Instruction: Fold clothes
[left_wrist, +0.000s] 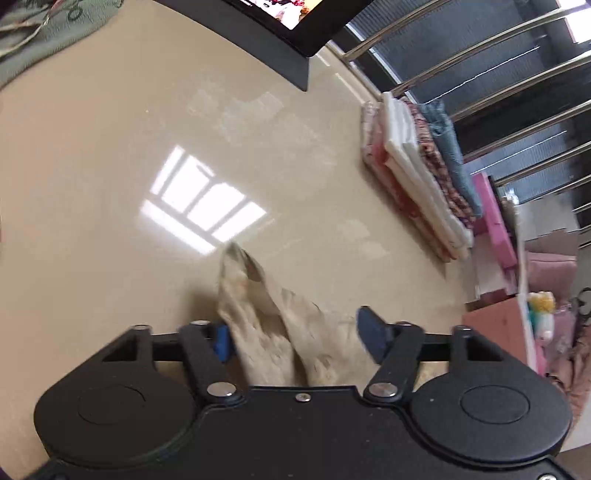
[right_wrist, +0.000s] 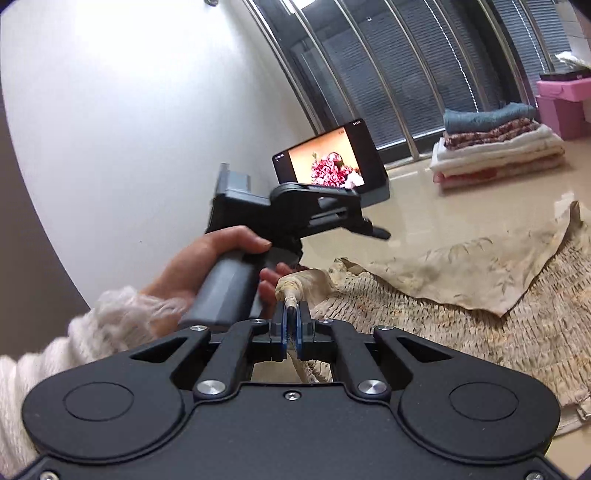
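A beige printed garment (right_wrist: 461, 280) with a smocked panel lies on the glossy floor, one flap folded over. My right gripper (right_wrist: 291, 314) is shut on a bunched edge of it near its left end. My left gripper (left_wrist: 295, 332) has its jaws wide apart, with a fold of the same beige garment (left_wrist: 280, 325) lying between the blue pads (left_wrist: 369, 328); the pads do not press it. In the right wrist view the left gripper (right_wrist: 373, 230) is held in a hand above the garment's left end.
A stack of folded clothes (right_wrist: 498, 147) sits on the floor by the railing, also in the left wrist view (left_wrist: 417, 170). Pink boxes (right_wrist: 565, 103) stand beside it. A phone (right_wrist: 328, 158) with a lit screen is on the left gripper. Green cloth (left_wrist: 40, 33) lies far left.
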